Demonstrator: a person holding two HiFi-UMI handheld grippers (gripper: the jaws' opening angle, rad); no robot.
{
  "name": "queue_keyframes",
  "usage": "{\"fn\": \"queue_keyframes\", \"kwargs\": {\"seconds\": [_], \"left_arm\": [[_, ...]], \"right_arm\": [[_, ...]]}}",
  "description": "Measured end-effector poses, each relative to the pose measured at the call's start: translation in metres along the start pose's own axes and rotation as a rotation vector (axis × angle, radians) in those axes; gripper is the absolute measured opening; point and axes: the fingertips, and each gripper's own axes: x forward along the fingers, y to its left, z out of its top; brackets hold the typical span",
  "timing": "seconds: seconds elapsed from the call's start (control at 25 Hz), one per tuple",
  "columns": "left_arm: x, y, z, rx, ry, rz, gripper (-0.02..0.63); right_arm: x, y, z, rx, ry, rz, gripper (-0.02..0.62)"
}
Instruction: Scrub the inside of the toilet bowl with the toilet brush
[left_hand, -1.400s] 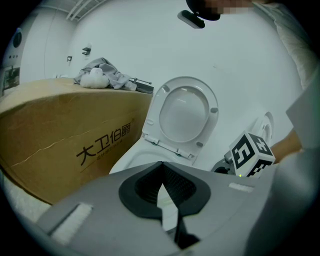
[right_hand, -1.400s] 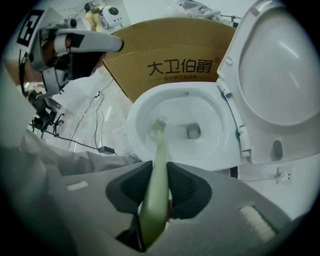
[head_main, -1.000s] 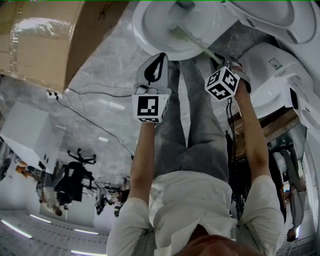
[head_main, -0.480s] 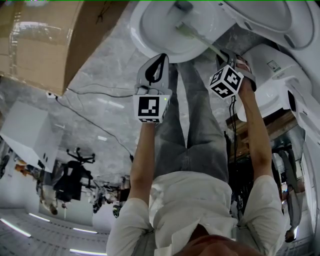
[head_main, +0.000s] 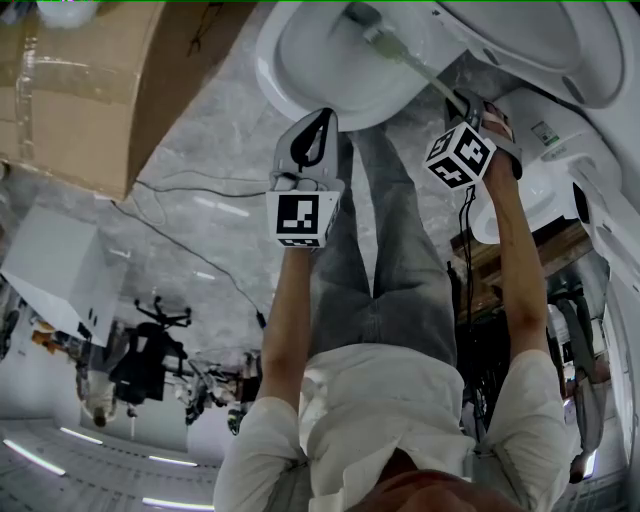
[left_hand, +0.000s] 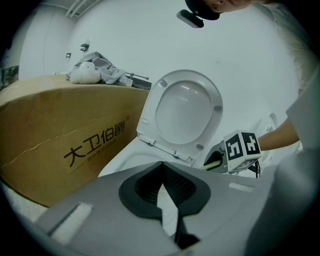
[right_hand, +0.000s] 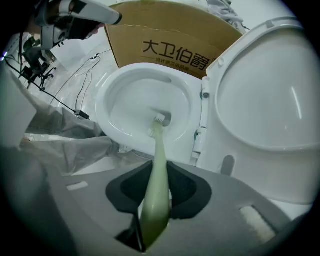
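Brush (right_hand: 157, 165) is clamped by its handle in my right gripper (right_hand: 157, 194), angled down so its head reaches the bowl (right_hand: 122, 102) bottom for scrubbing, while my left gripper (left_hand: 162, 186), closed on nothing, hangs clear beside.

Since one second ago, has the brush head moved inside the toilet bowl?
Yes. The brush head slid deeper in the toilet bowl, toward the dark drain hole.

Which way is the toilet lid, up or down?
Up. The toilet lid stands raised beside the toilet bowl, leaving the bowl's inside uncovered.
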Motion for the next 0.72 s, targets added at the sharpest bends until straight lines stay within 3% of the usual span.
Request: {"fn": "queue_keyframes", "kwargs": {"seconds": [0.12, 0.28, 0.56, 0.72], "left_arm": [[0.002, 0.000, 0.001, -0.003, 0.003, -0.004, 0.018], [0.004, 0.003, 0.003, -0.006, 0.004, -0.003, 0.018], [0.008, 0.007, 0.003, -0.014, 0.005, -0.005, 0.018], [0.009, 0.007, 0.005, -0.017, 0.005, -0.008, 0.018]], "right_arm": [[-0.001, -0.009, -0.002, 0.029, 0.011, -0.017, 0.094], [-0.003, -0.022, -0.005, 0.145, 0.015, -0.011, 0.094], [-0.002, -0.035, -0.006, 0.504, -0.002, 0.110, 0.094], [-0.002, -0.048, -0.004, 0.688, -0.015, 0.132, 0.094]]}}
